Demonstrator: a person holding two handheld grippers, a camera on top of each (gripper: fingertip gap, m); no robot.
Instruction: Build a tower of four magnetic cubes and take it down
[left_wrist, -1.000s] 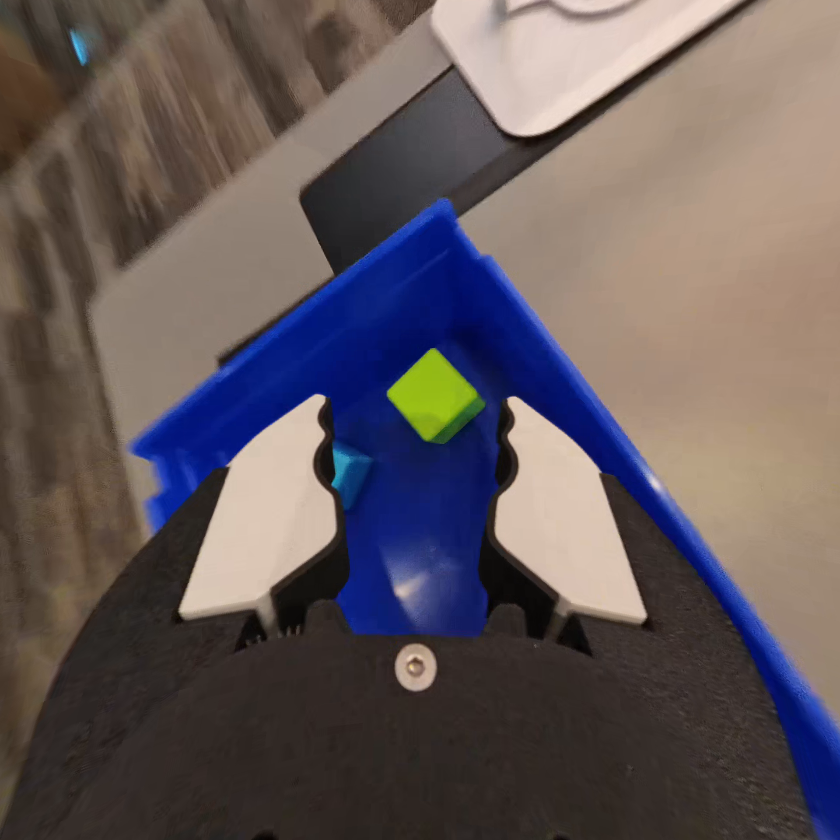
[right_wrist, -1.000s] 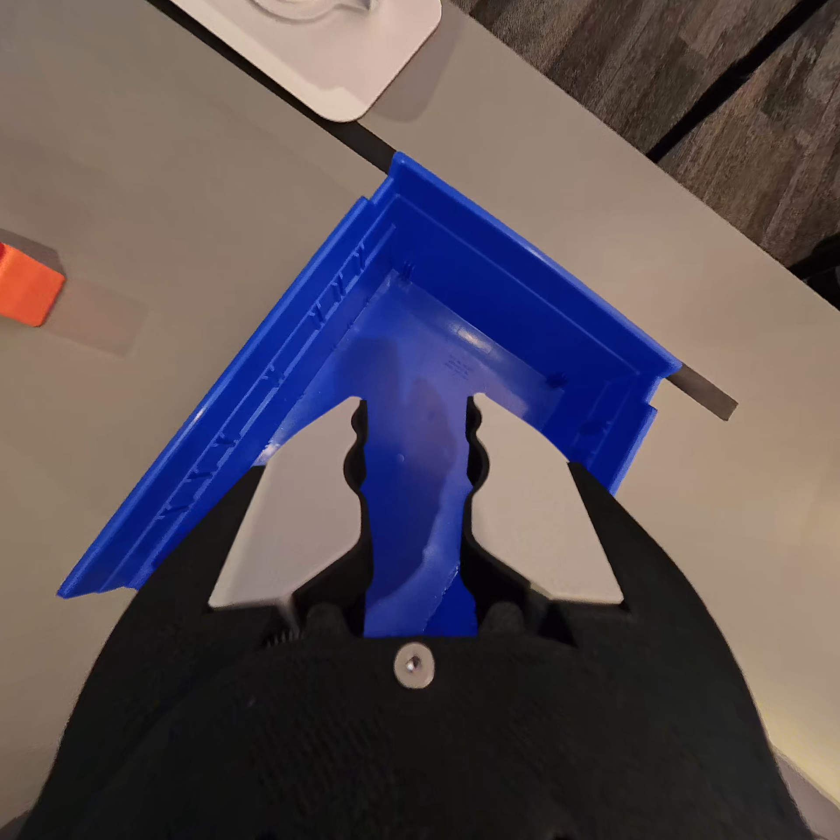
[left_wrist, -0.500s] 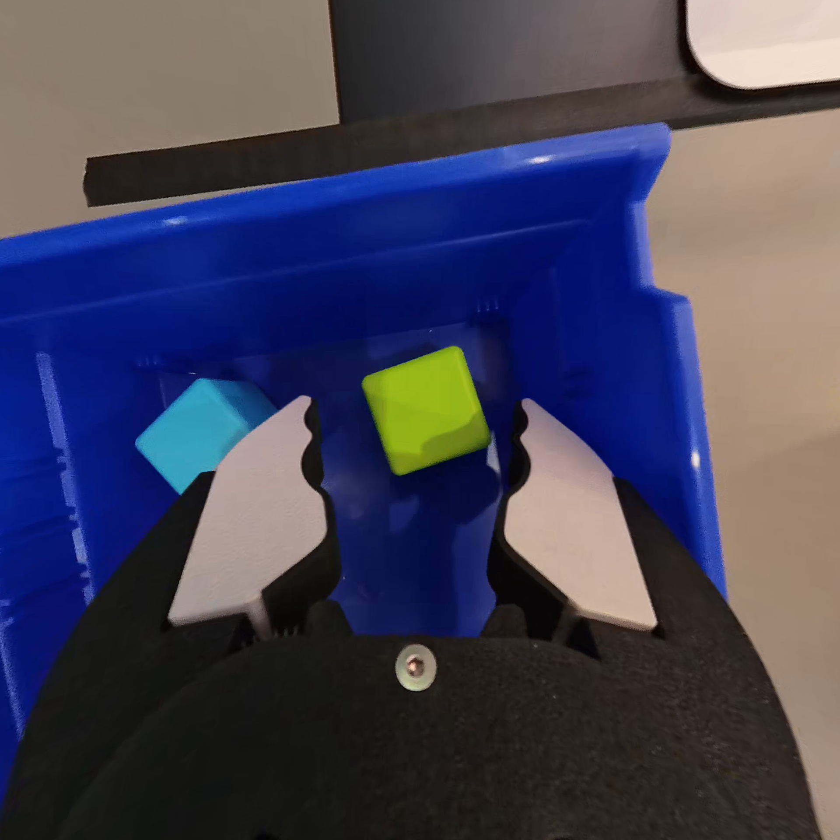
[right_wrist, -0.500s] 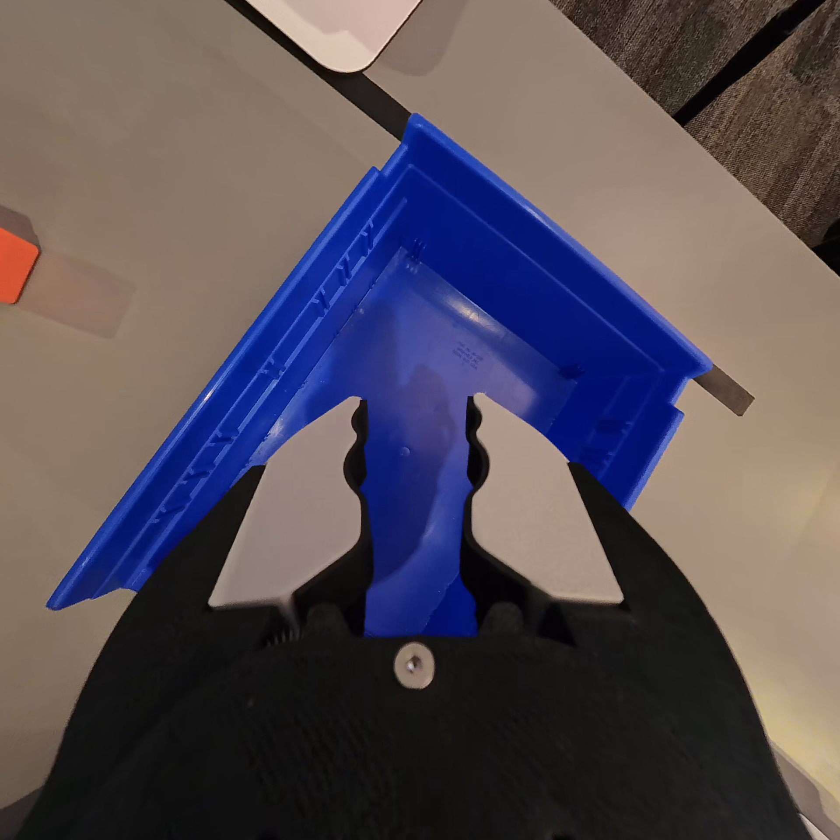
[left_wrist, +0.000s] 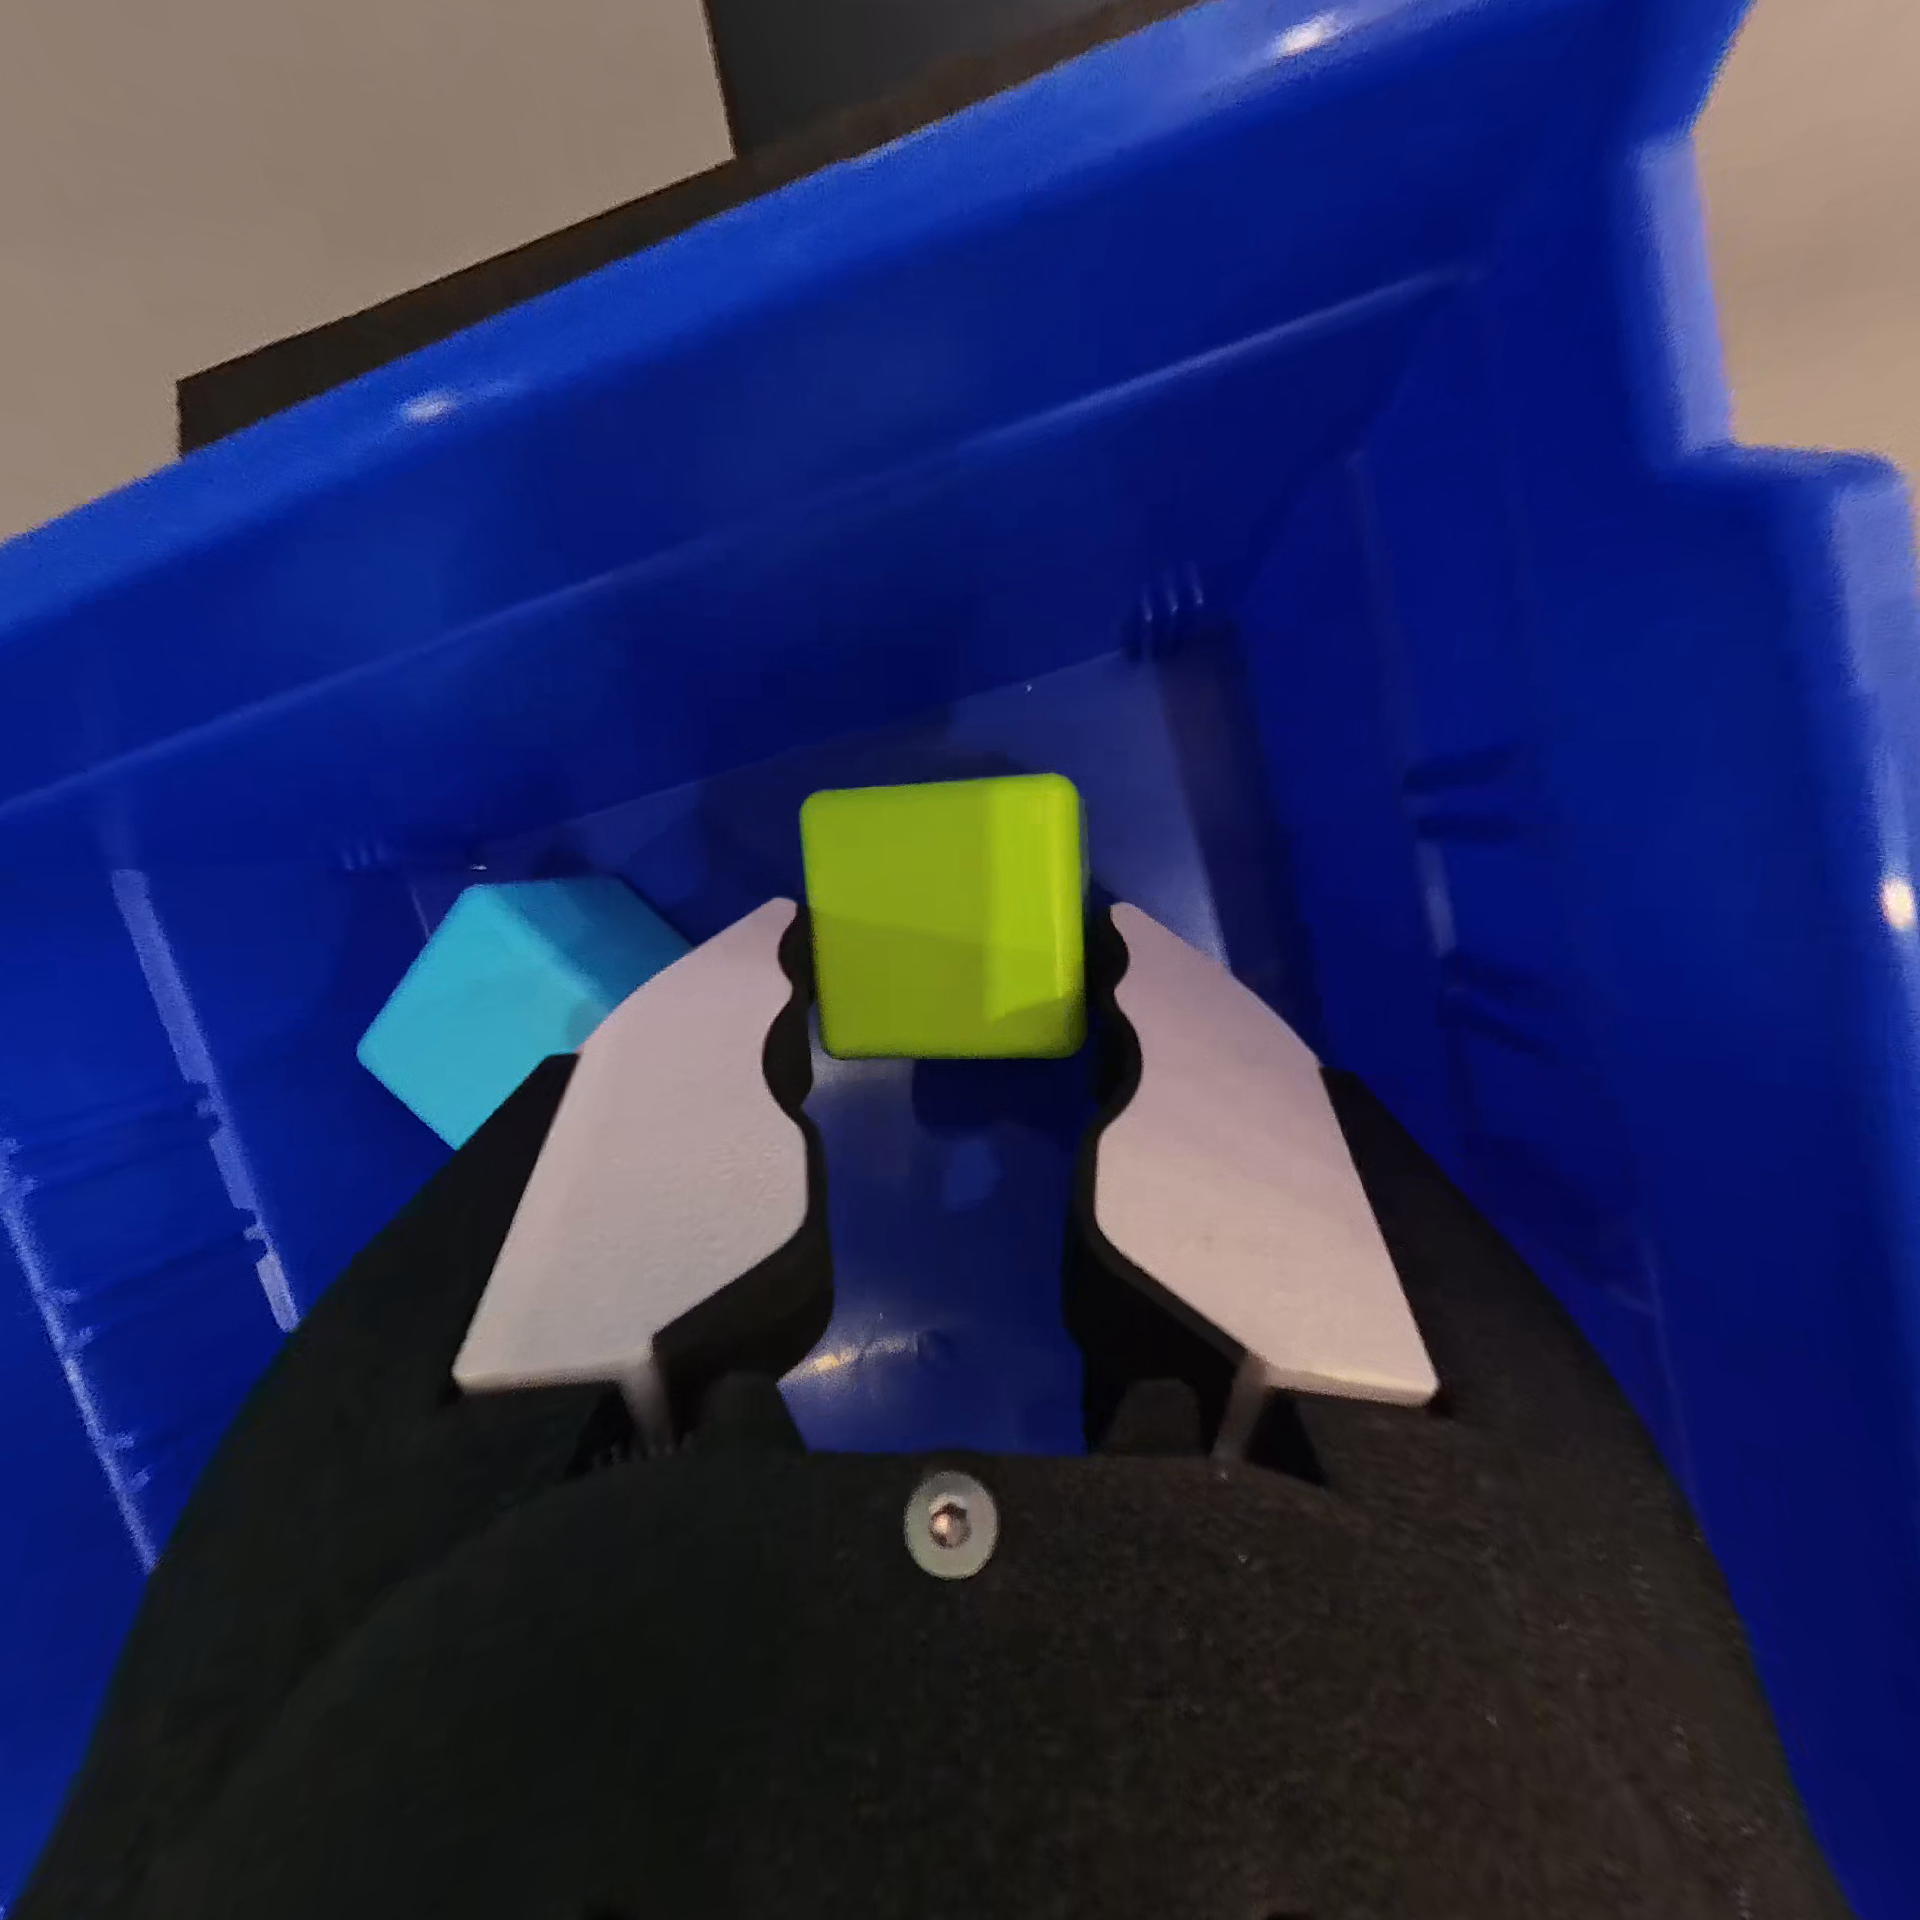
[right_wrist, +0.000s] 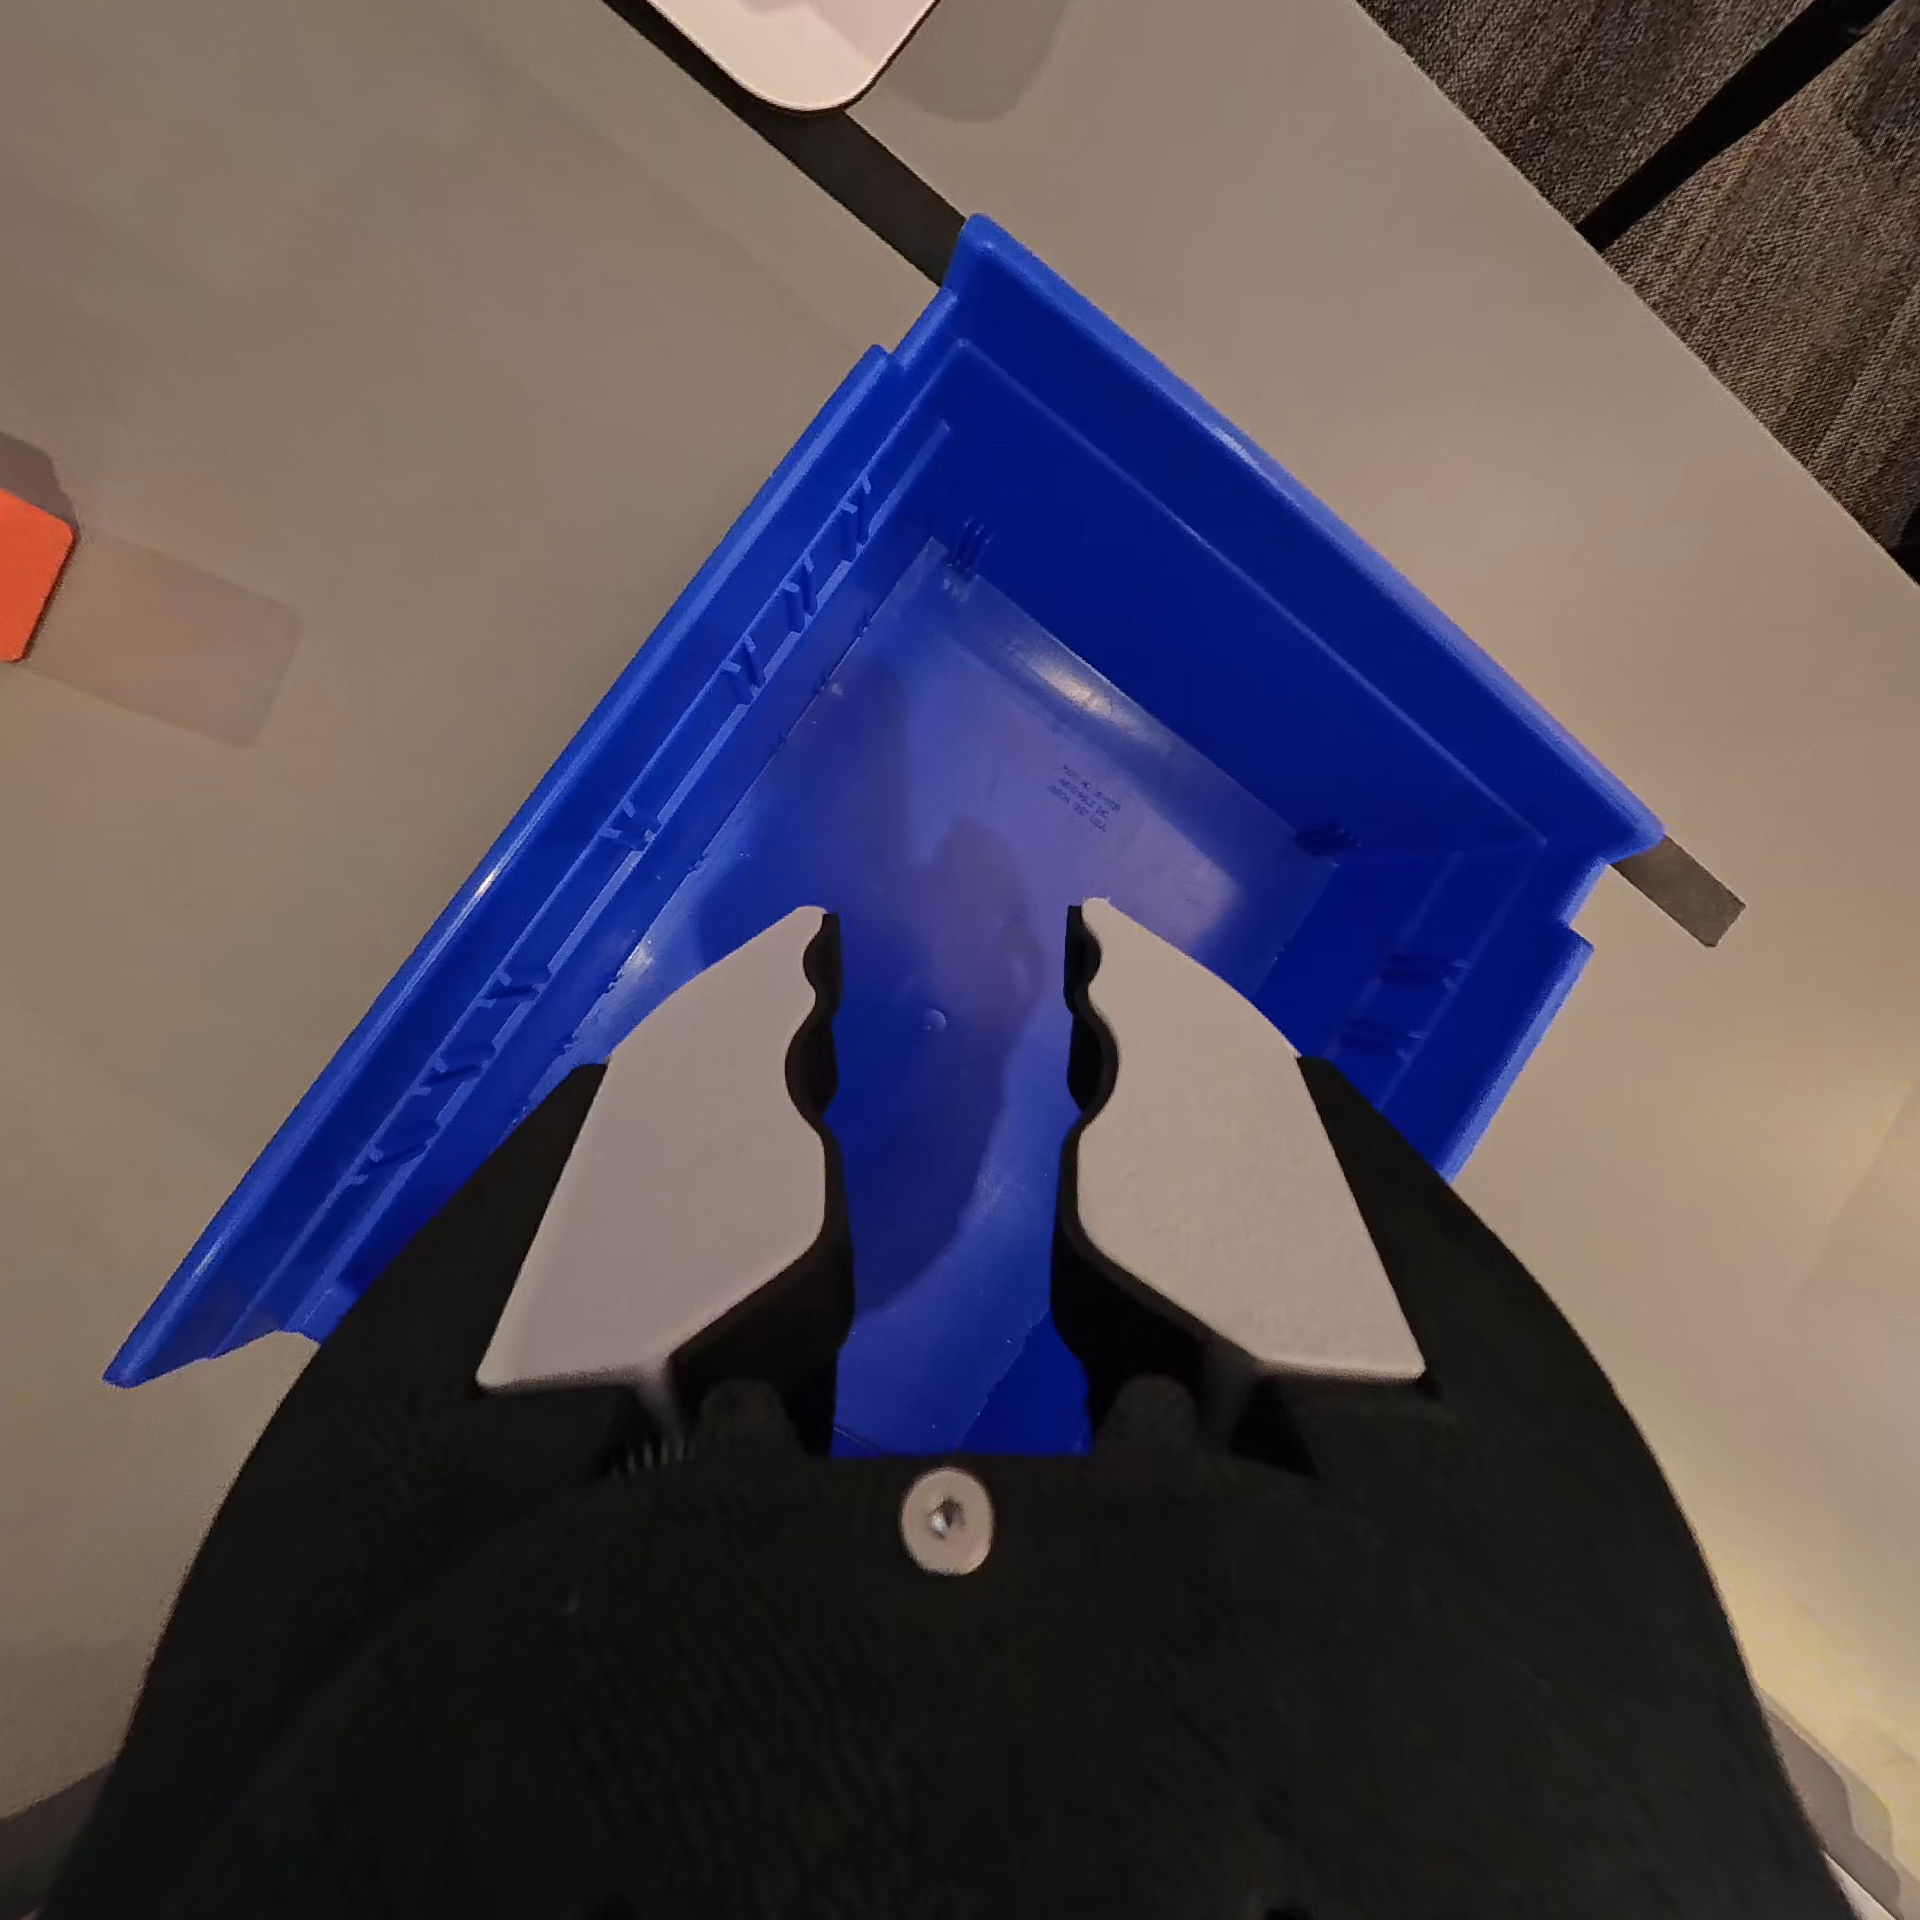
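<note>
In the left wrist view, a lime-green cube (left_wrist: 943, 920) sits low inside a blue bin (left_wrist: 727, 499). My left gripper (left_wrist: 945, 977) reaches into the bin, and its two pads touch the green cube's left and right sides at the fingertips. A light-blue cube (left_wrist: 499, 1003) lies tilted on the bin floor to the left, partly behind the left finger (left_wrist: 675, 1122). In the right wrist view, my right gripper (right_wrist: 951, 925) hovers open and empty over a blue bin (right_wrist: 1195, 540) whose visible floor holds no cubes. An orange cube (right_wrist: 26, 582) sits on the table at the far left edge.
The bins rest on a grey table (right_wrist: 364, 312). A white flat object (right_wrist: 800, 42) and a dark strip (right_wrist: 883, 177) lie at the table's far side. Carpeted floor (right_wrist: 1714, 156) shows past the table edge. The bin's walls stand close around my left gripper. Some 55 centimetres of space lies between my two pairs of fingers.
My left gripper moved deeper into the bin and its fingers closed in from wide open onto the green cube, which turned square to the pads. The right gripper drifted slightly, its fingers unchanged.
</note>
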